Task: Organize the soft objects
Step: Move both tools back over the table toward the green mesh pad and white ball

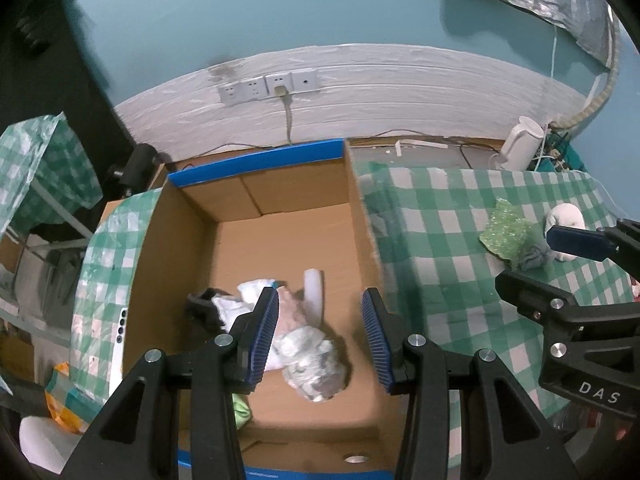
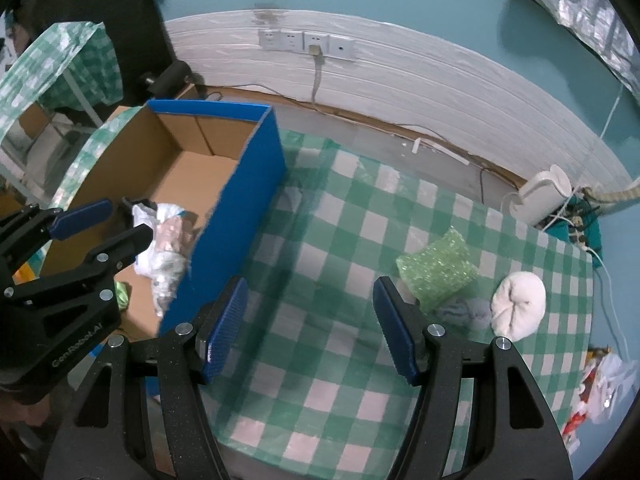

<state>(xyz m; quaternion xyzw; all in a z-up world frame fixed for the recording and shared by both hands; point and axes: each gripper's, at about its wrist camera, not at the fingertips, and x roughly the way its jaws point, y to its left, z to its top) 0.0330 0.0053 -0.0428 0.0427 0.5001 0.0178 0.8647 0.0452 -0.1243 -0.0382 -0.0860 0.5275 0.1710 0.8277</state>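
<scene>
An open cardboard box (image 1: 280, 208) with blue outer sides (image 2: 240, 192) stands left of the checked table. In it lie a crumpled whitish soft bundle (image 1: 312, 364), white cloth (image 1: 240, 304), a dark piece (image 1: 202, 308) and a green bit (image 1: 240, 408). My left gripper (image 1: 320, 336) is open and empty, above the box over the bundle. On the table lie a glittery green pad (image 2: 438, 270), a grey-blue cloth (image 2: 464, 312) and a cream rolled sock (image 2: 518, 304). My right gripper (image 2: 310, 328) is open and empty above the tablecloth, left of those items.
The green-and-white checked tablecloth (image 2: 320, 360) covers the table. A white kettle (image 2: 540, 196) and cables stand at the far right corner. Wall sockets (image 1: 268, 88) sit on the white skirting behind. A packet (image 2: 596, 388) lies off the table's right edge.
</scene>
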